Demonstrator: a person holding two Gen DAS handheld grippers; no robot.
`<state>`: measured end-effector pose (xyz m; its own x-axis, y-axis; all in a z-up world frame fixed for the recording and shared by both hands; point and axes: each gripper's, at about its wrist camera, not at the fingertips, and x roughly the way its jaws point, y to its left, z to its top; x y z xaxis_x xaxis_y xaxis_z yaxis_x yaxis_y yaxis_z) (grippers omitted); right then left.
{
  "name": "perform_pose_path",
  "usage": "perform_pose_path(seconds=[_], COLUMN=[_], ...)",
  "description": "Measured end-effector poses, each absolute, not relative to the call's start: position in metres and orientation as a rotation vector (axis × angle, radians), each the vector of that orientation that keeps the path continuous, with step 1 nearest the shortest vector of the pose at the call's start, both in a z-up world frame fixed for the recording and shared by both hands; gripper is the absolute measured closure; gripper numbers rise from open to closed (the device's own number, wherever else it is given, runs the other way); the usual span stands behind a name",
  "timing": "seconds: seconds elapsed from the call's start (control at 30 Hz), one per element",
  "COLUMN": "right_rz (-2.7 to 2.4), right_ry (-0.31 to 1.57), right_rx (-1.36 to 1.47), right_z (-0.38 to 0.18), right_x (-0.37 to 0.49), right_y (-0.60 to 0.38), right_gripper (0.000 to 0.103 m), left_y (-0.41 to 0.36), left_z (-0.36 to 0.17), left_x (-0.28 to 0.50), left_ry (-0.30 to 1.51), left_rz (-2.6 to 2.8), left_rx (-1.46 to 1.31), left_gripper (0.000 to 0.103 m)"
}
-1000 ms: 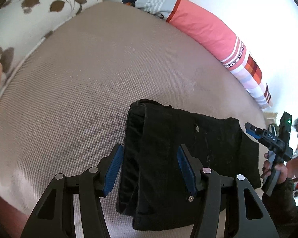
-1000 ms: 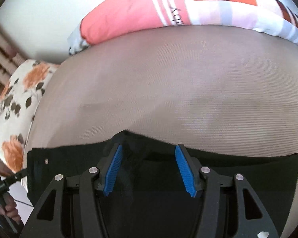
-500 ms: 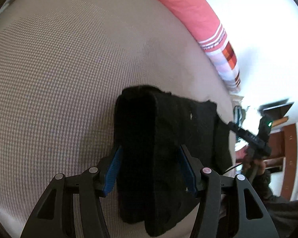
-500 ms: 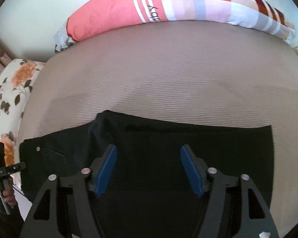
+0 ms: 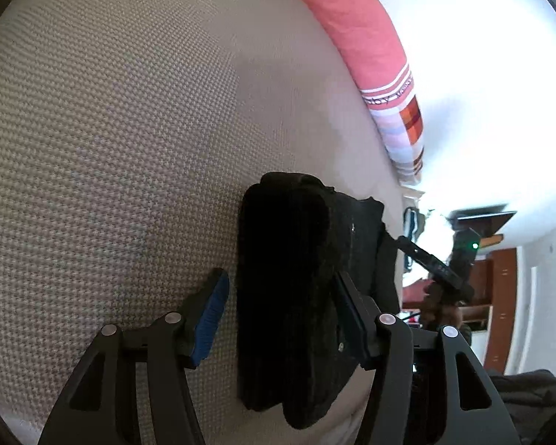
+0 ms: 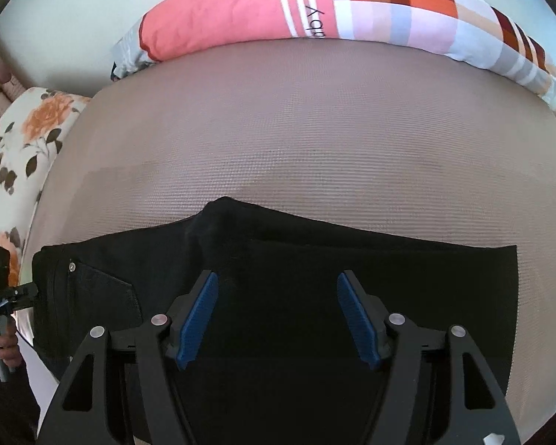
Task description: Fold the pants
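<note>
A: What's the surface?

B: A bed (image 6: 315,118) with a taupe woven cover. A pink and plaid pillow (image 6: 315,11) lies along its far edge by a pale wall, and a floral cushion (image 6: 22,137) sits at the left end. In the left wrist view a room with brown wood furniture opens beyond the bed.

A: Room to move?

B: Plenty of bare cover between the pants (image 6: 315,259) and the pillow. The black pants lie folded in a long strip near the front edge, waist end with a pocket rivet to the left.

A: The left gripper (image 5: 281,319)?

B: Jaws about half open, straddling the thick folded end of the pants. The left pad (image 5: 211,315) stands clear of the cloth; whether the right one touches, I cannot tell.

A: And the right gripper (image 6: 278,315)?

B: Jaws parted over the middle of the pants, pads gripping nothing.
</note>
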<state>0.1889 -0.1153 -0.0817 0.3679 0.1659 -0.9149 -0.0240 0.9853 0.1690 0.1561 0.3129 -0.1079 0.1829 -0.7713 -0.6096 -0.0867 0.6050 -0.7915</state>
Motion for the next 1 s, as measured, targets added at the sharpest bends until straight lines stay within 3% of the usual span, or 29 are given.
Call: perform_pose_path(seconds=[0.47, 0.73, 1.0], right_rz=[0.158, 0.149, 0.101], right_ry=[1.161, 1.1, 1.014], right_rx=[0.245, 0.281, 0.319], right_z=[-0.075, -0.059, -0.038], right_x=[0.195, 0.174, 0.138], right_y=[-0.12, -0.145, -0.202], right_gripper=[0.038, 0.038, 0.037], left_y=[0.282, 0.266, 0.231], left_z=[-0.115, -0.098, -0.045], left_x=[0.172, 0.162, 0.146], left_ry=[1.274, 1.277, 1.261], left_rz=[-0.631, -0.38, -0.193], left_rx=[-0.768, -0.681, -0.538], left_gripper=[0.044, 0.067, 0.081])
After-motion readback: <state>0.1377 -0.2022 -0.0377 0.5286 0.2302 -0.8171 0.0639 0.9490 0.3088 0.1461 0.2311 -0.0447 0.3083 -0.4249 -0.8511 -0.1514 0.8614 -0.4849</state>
